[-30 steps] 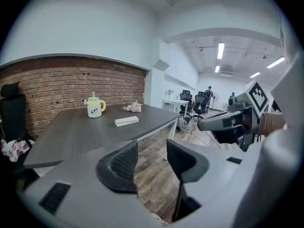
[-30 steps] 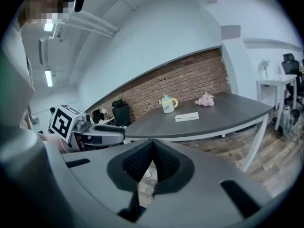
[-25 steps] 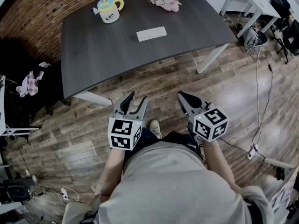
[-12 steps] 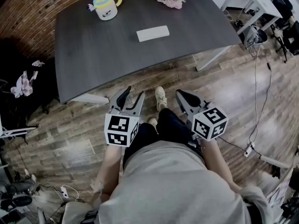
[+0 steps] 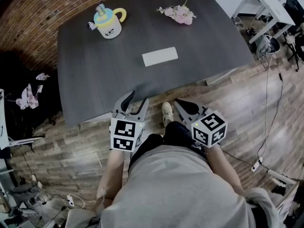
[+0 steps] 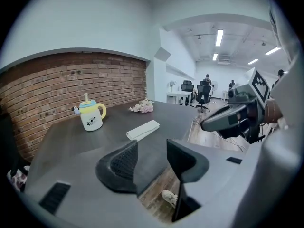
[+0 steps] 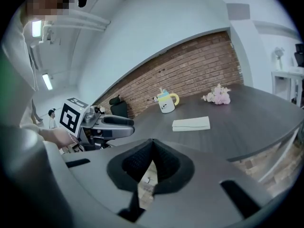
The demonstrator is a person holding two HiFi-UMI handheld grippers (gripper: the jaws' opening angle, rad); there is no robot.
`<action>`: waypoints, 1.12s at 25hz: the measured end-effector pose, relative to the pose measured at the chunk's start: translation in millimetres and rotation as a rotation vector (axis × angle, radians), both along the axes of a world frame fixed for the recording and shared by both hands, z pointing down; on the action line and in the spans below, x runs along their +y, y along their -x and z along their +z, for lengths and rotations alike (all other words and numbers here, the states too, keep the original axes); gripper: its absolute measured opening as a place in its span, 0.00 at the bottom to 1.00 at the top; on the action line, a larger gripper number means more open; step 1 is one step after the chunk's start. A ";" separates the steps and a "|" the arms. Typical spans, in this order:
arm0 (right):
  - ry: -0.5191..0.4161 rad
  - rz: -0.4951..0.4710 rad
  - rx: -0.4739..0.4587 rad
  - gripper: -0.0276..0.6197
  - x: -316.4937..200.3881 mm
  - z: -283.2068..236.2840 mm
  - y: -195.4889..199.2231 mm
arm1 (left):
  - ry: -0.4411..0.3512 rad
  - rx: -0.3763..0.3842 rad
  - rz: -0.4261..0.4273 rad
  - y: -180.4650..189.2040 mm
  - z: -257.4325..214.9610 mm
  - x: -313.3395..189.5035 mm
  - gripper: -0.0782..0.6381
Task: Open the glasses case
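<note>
In the middle of the tabletop (image 5: 90, 75), the case (image 5: 160, 57) lies shut and untouched, with the cup (image 5: 108, 23) and flowers (image 5: 178, 13) well beyond it. You've stepped closer in the last second, so your left claw (image 5: 137, 99), spread and empty, and right claw (image 5: 183, 104), pressed together, now hang at the near edge, well short of it. Opening hasn't started; you've still got the reach to do.

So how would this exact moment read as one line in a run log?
stage: before contact | glasses case: closed, on table, untouched | left gripper: open, empty | right gripper: shut, empty
</note>
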State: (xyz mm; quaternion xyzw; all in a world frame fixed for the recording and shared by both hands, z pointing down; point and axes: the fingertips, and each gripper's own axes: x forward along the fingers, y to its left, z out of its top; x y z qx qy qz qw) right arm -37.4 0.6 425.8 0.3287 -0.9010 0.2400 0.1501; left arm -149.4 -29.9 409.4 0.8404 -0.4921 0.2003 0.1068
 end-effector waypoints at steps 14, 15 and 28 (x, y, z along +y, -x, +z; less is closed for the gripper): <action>0.022 -0.009 -0.050 0.05 -142.1 -3.0 -16.1 | 0.058 -0.117 0.074 -33.3 13.3 -140.4 0.37; 0.028 -0.014 -0.046 0.05 -148.0 -0.7 -17.6 | 0.062 -0.137 0.086 -34.5 16.9 -146.7 0.37; 0.117 -0.025 -0.030 0.05 -184.1 33.7 -34.3 | 0.178 -0.339 0.279 -44.2 79.5 -172.2 0.47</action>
